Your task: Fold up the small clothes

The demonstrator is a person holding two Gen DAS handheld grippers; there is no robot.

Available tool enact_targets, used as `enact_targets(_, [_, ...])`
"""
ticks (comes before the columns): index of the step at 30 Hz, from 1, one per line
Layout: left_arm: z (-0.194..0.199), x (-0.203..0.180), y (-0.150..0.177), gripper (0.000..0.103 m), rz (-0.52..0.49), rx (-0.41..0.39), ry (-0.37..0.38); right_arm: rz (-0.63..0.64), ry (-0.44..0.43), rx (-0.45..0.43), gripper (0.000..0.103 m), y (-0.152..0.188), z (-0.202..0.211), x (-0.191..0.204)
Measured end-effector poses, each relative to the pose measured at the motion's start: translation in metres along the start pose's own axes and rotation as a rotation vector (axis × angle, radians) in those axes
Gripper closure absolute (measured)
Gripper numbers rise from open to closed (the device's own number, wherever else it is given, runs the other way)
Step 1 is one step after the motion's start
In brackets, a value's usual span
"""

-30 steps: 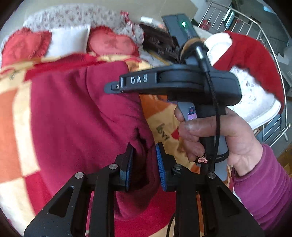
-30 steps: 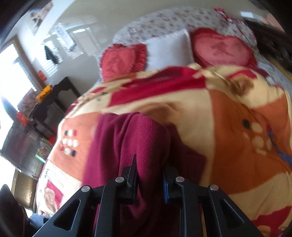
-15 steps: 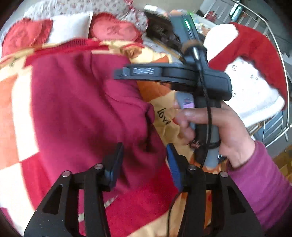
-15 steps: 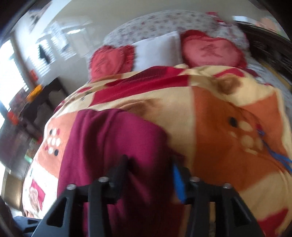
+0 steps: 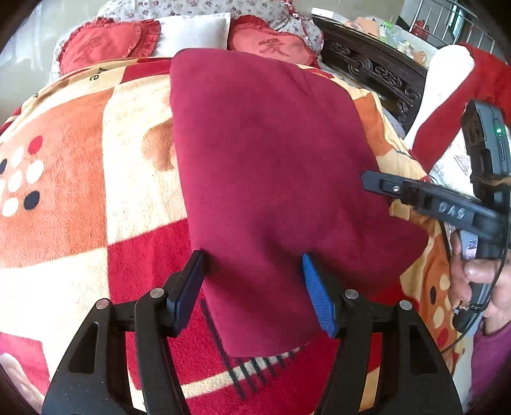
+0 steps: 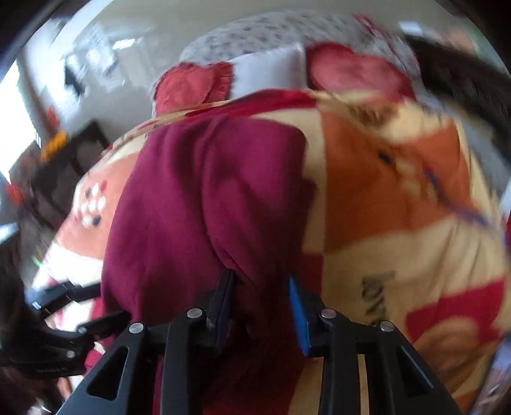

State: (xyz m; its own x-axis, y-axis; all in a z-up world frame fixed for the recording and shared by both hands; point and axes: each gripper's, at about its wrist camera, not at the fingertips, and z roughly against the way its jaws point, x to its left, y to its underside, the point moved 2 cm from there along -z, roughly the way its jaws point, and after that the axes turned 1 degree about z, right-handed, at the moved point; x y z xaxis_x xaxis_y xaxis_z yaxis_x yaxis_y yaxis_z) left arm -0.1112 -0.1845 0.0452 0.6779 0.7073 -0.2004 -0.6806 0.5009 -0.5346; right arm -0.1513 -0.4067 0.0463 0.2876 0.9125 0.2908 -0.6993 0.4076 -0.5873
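A dark red fleece garment (image 5: 271,166) lies folded flat on the patterned blanket (image 5: 80,191), long axis running away from me. My left gripper (image 5: 252,287) is open, its jaws wide apart over the garment's near edge, holding nothing. In the right wrist view the garment (image 6: 207,198) shows with soft creases. My right gripper (image 6: 260,303) is open above the garment's near right edge, with cloth lying between its jaws but not pinched. The right gripper's body also shows in the left wrist view (image 5: 447,207) at the garment's right side.
Two red heart cushions (image 5: 105,41) and a white pillow (image 5: 191,28) lie at the bed's head. A dark carved headboard (image 5: 377,70) and a red and white plush item (image 5: 453,95) stand at the right. A dark table (image 6: 64,166) stands left of the bed.
Both grippers have opened and let go of the garment. It has dropped flat on the blanket. Both grippers have drawn back toward its near edge.
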Motion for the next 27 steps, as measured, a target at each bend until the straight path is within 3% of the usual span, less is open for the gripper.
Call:
enact_targets(4, [0.006, 0.003, -0.001, 0.039, 0.012, 0.003, 0.005, -0.065, -0.054, -0.055, 0.071, 0.002, 0.026, -0.005])
enact_targets(7, [0.011, 0.000, -0.006, 0.040, 0.009, -0.027, 0.000, -0.003, -0.079, -0.095, 0.071, 0.005, 0.047, 0.016])
enact_targets(11, [0.004, 0.000, -0.001, 0.039, 0.014, -0.009, -0.008, 0.079, -0.085, -0.073, 0.071, 0.023, 0.050, 0.043])
enact_targets(13, [0.001, 0.002, 0.001, 0.039, 0.034, -0.007, 0.002, 0.072, -0.086, -0.035, 0.071, 0.032, 0.040, 0.041])
enact_targets(16, [0.000, 0.003, 0.001, 0.037, 0.044, 0.008, 0.011, 0.035, -0.029, 0.025, 0.080, 0.054, 0.021, 0.024])
enact_targets(23, [0.010, 0.002, -0.003, 0.038, 0.072, -0.014, 0.021, -0.048, -0.100, -0.016, 0.080, 0.060, 0.042, 0.008])
enact_targets(25, [0.019, 0.004, -0.008, 0.038, 0.089, -0.054, 0.030, -0.058, -0.112, -0.062, 0.065, 0.052, 0.054, 0.009])
enact_targets(26, [0.024, 0.006, -0.010, 0.038, 0.097, -0.074, 0.035, -0.066, -0.095, -0.085, 0.052, 0.046, 0.058, 0.007])
enact_targets(27, [0.027, 0.007, -0.012, 0.038, 0.104, -0.088, 0.043, -0.075, -0.074, -0.117, 0.051, 0.039, 0.062, 0.006])
